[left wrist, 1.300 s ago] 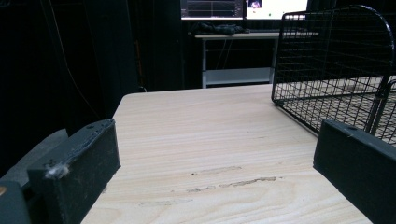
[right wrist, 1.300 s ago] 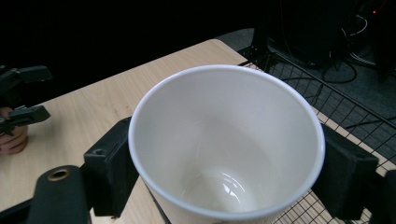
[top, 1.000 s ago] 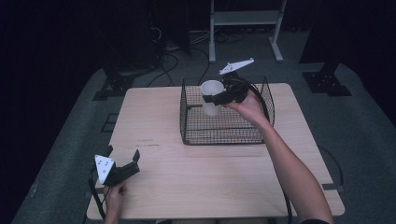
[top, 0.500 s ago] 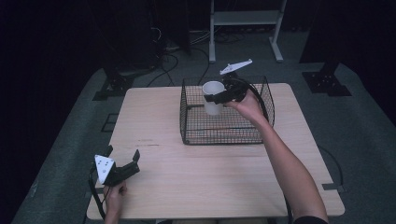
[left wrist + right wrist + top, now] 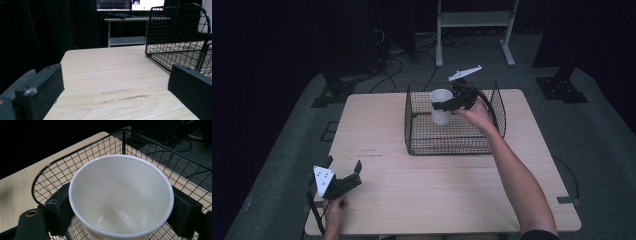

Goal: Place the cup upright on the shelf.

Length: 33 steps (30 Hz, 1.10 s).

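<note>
- White cup (image 5: pixel 121 197): empty, upright, clamped between the jaws of the right gripper (image 5: pixel 451 103), one black pad on each side of the wall just under the rim.
- In the high view the cup (image 5: pixel 441 106) hangs right of centre in the upper half of the frame, over the back part of the wire basket (image 5: pixel 455 145); whether its base touches the basket floor I cannot tell.
- It looks light and thin-walled, likely paper or plastic, so a hard squeeze could dent it. The smooth wall may slip; the stiffer band near the rim is the best place to hold.
- Left gripper (image 5: pixel 343 176): lower left of the high view, resting on the wooden table (image 5: pixel 422 200), jaws apart and holding nothing.
</note>
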Each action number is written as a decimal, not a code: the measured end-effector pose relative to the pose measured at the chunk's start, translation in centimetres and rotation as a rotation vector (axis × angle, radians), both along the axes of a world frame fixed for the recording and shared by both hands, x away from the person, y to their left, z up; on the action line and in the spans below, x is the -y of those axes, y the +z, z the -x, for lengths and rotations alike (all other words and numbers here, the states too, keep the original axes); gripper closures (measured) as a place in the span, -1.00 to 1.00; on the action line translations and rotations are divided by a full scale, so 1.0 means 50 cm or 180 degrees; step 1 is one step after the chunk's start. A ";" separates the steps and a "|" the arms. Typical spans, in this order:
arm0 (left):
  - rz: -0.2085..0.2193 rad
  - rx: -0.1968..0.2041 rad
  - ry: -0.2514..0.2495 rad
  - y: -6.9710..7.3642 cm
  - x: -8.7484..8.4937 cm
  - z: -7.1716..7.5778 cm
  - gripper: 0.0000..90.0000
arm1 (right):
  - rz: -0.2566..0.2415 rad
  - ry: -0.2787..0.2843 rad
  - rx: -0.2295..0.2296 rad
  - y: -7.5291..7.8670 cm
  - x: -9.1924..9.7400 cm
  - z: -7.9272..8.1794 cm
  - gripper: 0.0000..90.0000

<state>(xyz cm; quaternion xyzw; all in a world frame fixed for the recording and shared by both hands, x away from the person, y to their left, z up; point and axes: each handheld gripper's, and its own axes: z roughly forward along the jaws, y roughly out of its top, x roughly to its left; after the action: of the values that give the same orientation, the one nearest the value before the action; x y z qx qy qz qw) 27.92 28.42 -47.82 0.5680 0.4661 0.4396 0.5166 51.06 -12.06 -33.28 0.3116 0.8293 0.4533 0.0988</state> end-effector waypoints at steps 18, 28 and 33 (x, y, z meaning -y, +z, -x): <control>-0.0004 -0.0004 -0.0002 0.000 -0.001 0.000 -1.00 | 0.0161 0.0021 -0.0165 -0.057 0.002 -0.027 -0.58; 0.0007 -0.0002 -0.0004 0.000 -0.001 0.000 -1.00 | 0.0213 0.0005 -0.0313 -0.090 0.008 -0.041 -0.59; 0.0008 0.0000 -0.0003 0.000 -0.001 0.000 -1.00 | 0.0266 -0.0020 -0.0368 -0.103 0.008 -0.049 -0.59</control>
<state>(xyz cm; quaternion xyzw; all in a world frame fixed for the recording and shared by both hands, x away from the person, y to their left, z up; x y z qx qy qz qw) 27.92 28.45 -47.82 0.5676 0.4664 0.4387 0.5175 53.50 -12.45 -38.45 0.3355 0.8508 0.3992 0.0650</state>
